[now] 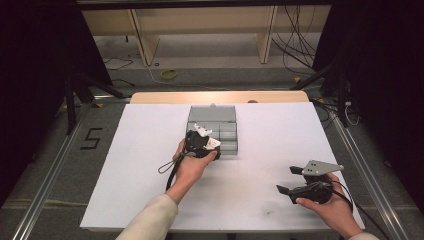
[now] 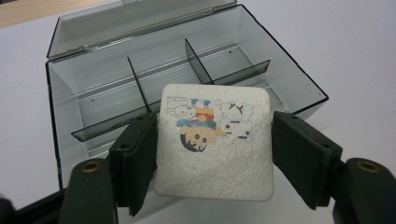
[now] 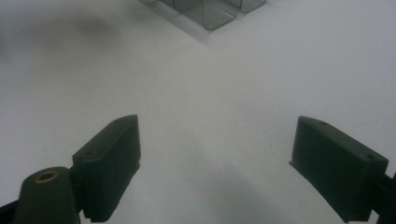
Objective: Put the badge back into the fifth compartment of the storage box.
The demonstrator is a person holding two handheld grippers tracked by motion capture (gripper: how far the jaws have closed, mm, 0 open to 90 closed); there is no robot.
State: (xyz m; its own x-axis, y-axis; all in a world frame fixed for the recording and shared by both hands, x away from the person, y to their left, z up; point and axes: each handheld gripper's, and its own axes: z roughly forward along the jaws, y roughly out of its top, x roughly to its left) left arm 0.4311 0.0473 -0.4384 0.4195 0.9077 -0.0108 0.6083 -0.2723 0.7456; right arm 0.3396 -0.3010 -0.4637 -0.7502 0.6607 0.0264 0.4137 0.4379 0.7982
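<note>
left gripper (image 2: 212, 154) is clamped on a white square pad with a cartoon print (image 2: 215, 140), and the open smoky clear plastic divider box (image 2: 93, 84) sits right ahead, just below. right gripper (image 3: 215, 163) is gaping empty, farther off.

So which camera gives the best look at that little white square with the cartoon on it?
The left gripper view: the white square sits close up between the left claw's jaws, cartoon legible. The high view shows a hint of white at that claw.
</note>
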